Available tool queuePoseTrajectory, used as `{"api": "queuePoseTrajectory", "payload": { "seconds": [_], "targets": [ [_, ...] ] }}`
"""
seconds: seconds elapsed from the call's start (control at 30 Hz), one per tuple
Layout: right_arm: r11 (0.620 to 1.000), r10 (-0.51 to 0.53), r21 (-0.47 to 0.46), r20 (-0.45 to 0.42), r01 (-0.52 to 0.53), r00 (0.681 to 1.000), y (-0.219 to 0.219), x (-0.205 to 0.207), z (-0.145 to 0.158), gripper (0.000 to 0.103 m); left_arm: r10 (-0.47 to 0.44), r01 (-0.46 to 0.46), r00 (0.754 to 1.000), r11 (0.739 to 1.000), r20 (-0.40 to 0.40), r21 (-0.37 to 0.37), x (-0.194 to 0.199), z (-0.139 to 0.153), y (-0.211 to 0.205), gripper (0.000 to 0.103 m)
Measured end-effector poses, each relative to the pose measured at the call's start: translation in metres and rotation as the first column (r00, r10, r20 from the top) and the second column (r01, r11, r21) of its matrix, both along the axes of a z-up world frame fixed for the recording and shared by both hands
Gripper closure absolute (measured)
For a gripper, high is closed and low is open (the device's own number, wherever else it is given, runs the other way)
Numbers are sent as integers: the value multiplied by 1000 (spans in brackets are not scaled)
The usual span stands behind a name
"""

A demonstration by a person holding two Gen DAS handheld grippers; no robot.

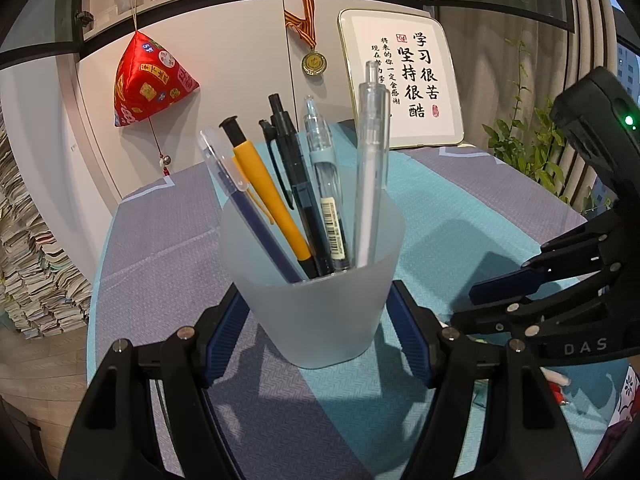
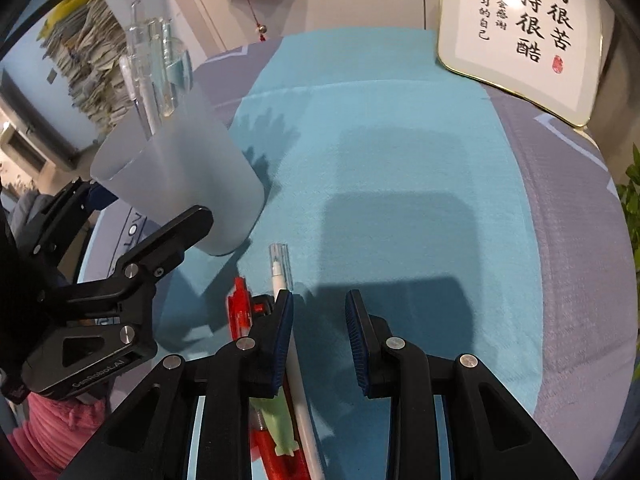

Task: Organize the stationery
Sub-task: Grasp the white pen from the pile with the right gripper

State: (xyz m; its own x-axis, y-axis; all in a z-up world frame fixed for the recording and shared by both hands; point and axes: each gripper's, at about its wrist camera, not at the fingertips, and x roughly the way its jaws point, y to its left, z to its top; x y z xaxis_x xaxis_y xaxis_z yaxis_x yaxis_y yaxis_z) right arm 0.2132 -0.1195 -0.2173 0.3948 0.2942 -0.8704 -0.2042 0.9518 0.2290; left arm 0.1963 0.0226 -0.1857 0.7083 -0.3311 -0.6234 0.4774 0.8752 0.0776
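A frosted plastic cup [image 1: 316, 300] stands on the table and holds several pens, among them a yellow one [image 1: 268, 196] and a clear one [image 1: 370, 152]. My left gripper [image 1: 316, 340] is shut on the cup, one finger on each side. The cup also shows in the right wrist view [image 2: 180, 184]. My right gripper [image 2: 320, 336] is open and empty, low over the cloth. A white pen [image 2: 298, 364] lies just inside its left finger, and a red pen [image 2: 240, 308] lies to the left of that finger. The right gripper shows in the left wrist view [image 1: 500, 300].
A teal and grey cloth [image 2: 400, 160] covers the table. A framed calligraphy board [image 1: 404, 80] leans at the back. A red pouch [image 1: 148, 84] and a medal [image 1: 314, 62] hang on the cabinet behind. A plant [image 1: 528, 148] stands at the right.
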Motion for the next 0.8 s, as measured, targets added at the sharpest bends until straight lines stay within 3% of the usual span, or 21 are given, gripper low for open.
{"api": "queuePoseTrajectory", "payload": {
  "seconds": [0.43,0.67,0.8],
  "targets": [
    [998,57,-10,1,-57,998,-3,-27,4,74,0,0,1000,1000,0,1,0,0,0,33],
    [995,67,-76,15,-66,998,-4,-34,2,74,0,0,1000,1000,-1,0,0,0,0,33],
    [975,119,-191,36,-110,992,6,-44,4,74,0,0,1000,1000,0,1,0,0,0,33]
  ]
}}
